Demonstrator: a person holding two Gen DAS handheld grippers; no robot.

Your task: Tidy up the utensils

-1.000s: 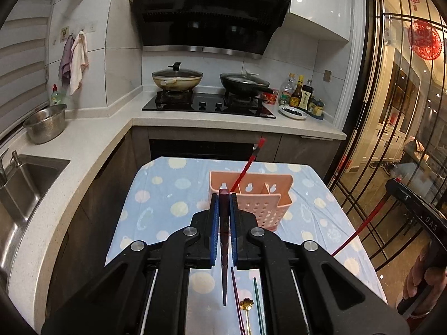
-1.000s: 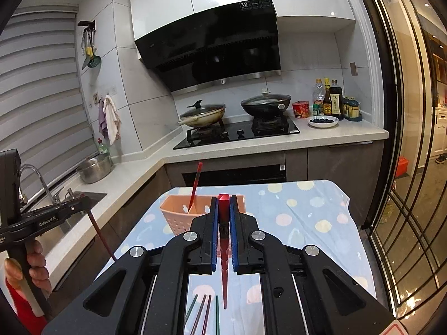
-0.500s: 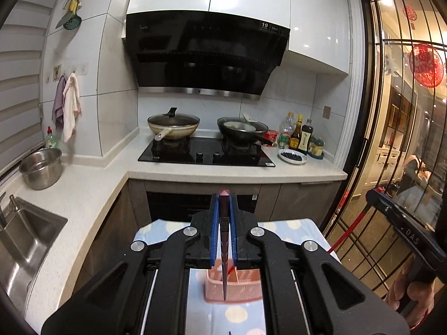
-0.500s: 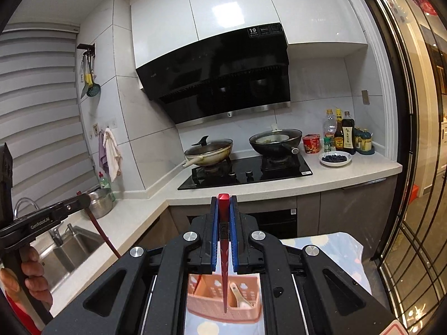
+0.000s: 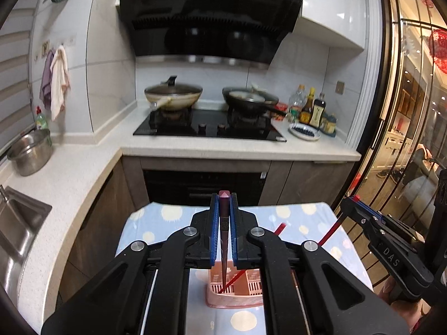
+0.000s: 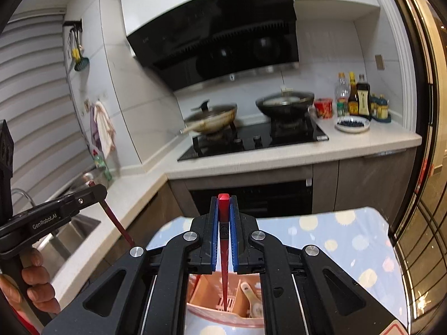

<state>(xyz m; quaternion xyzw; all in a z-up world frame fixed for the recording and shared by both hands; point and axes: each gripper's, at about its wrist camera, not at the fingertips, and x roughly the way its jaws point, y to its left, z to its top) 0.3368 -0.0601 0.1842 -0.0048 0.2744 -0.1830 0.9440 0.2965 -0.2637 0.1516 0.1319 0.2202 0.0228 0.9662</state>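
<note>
- My left gripper [image 5: 224, 231] is clenched on a dark red chopstick [image 5: 223, 251], held tip-down; the tip hangs over the pink caddy [image 5: 234, 297].
- My right gripper [image 6: 223, 231] is clamped on a bright red chopstick [image 6: 223, 254] the same way, its tip hanging just inside the caddy [image 6: 212, 287].
- The caddy stands on the dotted cloth [image 5: 304, 217] of the table, towards its near edge (the near rim is hidden under my grippers).
- One red chopstick [image 5: 240, 275] leans in it, in the left view; a pale spoon [image 6: 251, 296] sits in the next compartment to the right, in the right view.
- Step in hand, as I judge it: dropping both sticks into the caddy, each lined up above it but not released.
- Next move: lower each tip straight into the chopstick compartment, clear of the divider and of the leaning stick, then let the jaws go.
- Risk I see: both grippers crowd one small opening, so one at a time looks safer.
- I cannot tell whether the left tip is past the rim.
</note>
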